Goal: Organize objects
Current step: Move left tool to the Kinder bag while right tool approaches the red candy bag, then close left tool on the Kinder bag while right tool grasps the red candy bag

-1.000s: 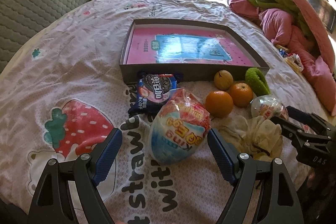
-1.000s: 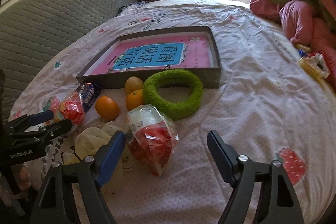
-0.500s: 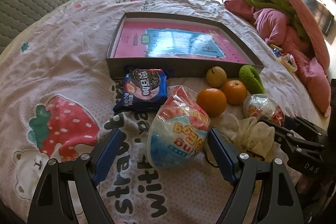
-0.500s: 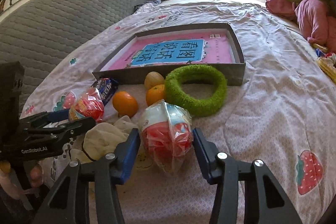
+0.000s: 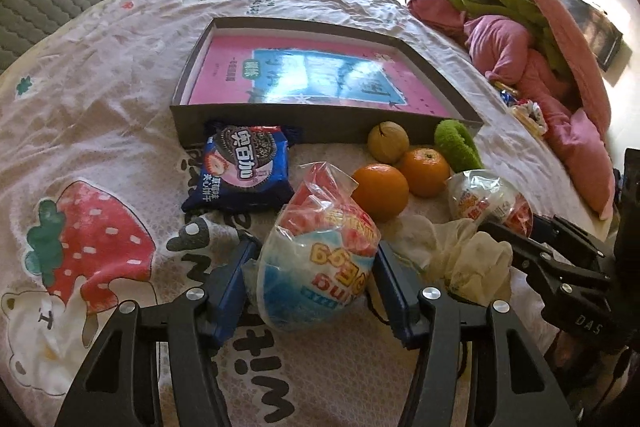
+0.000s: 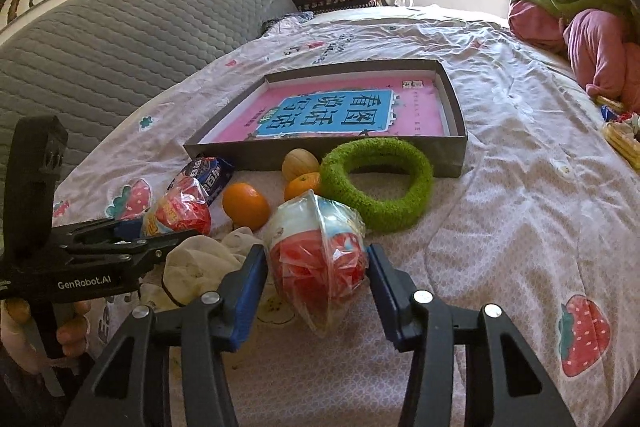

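Currently, left wrist view: left gripper (image 5: 316,281) has its blue pads on either flank of a blue-and-red egg-shaped snack in a clear plastic wrapper (image 5: 320,259); the jaws have just been closing and both pads now appear to touch the wrapper. Egg lies straight ahead on the strawberry-print bedsheet (image 5: 100,99), long axis running away from the fingers, twisted wrapper tail toward the shallow grey cardboard box with pink printed floor (image 5: 320,123). Box stands beyond, past a dark blue biscuit packet (image 5: 244,167) and two round oranges (image 5: 380,191). Right wrist view: right gripper (image 6: 318,283) is clamped on a second, red-and-white egg-shaped snack in clear wrapper (image 6: 318,259), blue pads pressing both sides, its jaws having closed in the last second. This egg also sits dead centre, long axis roughly along the fingers. Fuzzy green ring (image 6: 378,183) lies between it and the box wall, just beside the egg. Judgement: each hand carries its own egg forward and over the near wall; the right path crosses the ring.
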`<state>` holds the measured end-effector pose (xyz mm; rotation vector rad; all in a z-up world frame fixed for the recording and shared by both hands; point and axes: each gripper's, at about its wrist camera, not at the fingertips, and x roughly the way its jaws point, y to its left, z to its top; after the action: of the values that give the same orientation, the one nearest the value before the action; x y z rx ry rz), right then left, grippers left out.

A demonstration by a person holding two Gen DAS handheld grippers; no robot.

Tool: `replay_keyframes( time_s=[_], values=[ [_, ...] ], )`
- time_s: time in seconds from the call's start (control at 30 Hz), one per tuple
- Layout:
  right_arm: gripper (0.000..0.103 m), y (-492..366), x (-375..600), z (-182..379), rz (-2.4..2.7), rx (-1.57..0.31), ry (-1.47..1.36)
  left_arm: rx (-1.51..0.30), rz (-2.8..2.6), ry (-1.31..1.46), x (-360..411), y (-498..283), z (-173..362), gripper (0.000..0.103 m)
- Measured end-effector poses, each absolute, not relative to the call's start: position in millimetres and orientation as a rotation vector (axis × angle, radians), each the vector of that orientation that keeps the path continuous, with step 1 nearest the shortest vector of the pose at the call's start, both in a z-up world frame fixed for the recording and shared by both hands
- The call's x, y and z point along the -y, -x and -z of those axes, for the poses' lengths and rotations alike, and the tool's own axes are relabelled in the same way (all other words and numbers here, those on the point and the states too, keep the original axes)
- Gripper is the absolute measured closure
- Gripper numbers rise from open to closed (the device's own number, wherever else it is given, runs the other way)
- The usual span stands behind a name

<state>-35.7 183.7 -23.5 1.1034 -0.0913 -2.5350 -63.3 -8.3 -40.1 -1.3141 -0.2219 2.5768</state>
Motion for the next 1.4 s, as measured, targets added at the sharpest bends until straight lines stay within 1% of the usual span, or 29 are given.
replay_keyframes(
  time_s=[0.57, 1.07, 1.4],
  values=[
    [0.052, 28.8, -182.6, 4.2, 2.573, 0.061, -1.007, 0.189, -2.632, 1.164, 7.2, 46.6, 4.4, 0.043],
    [0.052, 44.1, -174.8, -15.2, 2.593, 0.031, -0.908, 0.162, -2.699, 1.128, 6.3, 64.6, -9.4, 0.043],
    [0.052, 61.3, -174.2, -16.9, 2.589, 0.024, -0.889, 0.149, -2.728, 1.105, 4.0, 86.7, -15.1, 0.043]
  ],
)
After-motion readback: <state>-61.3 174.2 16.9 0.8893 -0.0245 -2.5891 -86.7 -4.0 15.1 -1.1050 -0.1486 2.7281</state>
